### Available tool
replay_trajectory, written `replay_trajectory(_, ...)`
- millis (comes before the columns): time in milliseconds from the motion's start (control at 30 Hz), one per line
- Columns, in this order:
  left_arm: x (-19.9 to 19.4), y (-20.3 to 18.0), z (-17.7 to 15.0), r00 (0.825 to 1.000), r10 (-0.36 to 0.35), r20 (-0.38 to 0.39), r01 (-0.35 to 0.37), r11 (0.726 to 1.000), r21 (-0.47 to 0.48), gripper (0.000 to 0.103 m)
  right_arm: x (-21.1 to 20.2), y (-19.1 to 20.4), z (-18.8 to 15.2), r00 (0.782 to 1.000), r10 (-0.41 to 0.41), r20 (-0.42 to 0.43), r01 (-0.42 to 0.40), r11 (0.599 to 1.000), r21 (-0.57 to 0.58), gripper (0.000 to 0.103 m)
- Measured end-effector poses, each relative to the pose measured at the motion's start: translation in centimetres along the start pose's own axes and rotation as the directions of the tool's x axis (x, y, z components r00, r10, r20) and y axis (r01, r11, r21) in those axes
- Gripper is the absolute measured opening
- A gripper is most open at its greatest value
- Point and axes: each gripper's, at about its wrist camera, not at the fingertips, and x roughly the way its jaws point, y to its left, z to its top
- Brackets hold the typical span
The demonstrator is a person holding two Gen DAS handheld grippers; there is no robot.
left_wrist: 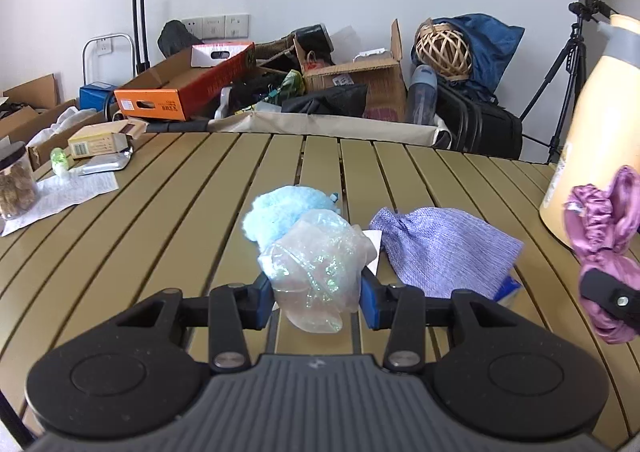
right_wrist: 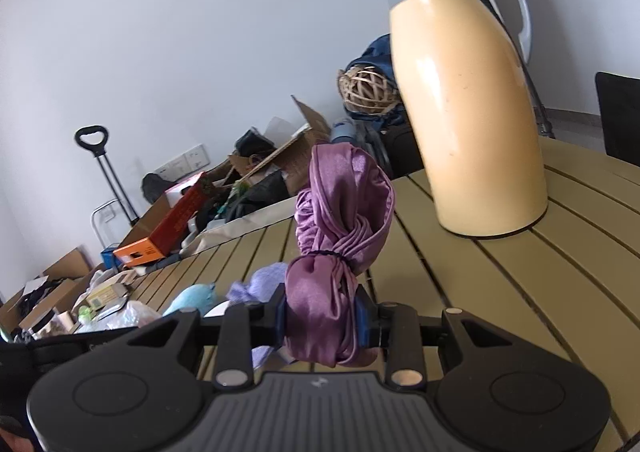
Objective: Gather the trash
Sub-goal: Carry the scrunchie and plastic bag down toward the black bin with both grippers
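Plainly the crumpled plastic wrapper (left_wrist: 318, 272) is feather-light, slick and springy, so the left claw (left_wrist: 316, 298) pinches it mid-bulk, clenched on it just above the worktop (left_wrist: 160, 212). At its 12 o'clock lies one fluffy blue ball (left_wrist: 280, 212), at 1 o'clock one lilac knit pouch (left_wrist: 444, 252). Rightmost, the right claw (right_wrist: 322, 322) grips one soft purple satin bundle (right_wrist: 340, 232) below its tie (slippery cloth), with one thermos jug (right_wrist: 464, 100) at its 1 o'clock.
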Motion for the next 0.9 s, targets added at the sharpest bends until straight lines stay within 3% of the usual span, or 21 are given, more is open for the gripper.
replay_trajectory(500, -9.0, 2.2, -3.7, 0.999, -0.027, 0.042, 0.027, 1.0, 0.008, 0.043, -6.5, 3.3, -1.9, 0.997, 0.08, -0.006, -0.08, 0.988, -0.136, 0.031)
replay_trajectory(900, -15.2, 3.5, -7.9, 0.995, -0.089, 0.049, 0.089, 0.996, 0.011, 0.043, -12.1, 5.3, -5.9, 0.992, 0.126, -0.022, -0.127, 0.966, -0.224, 0.031)
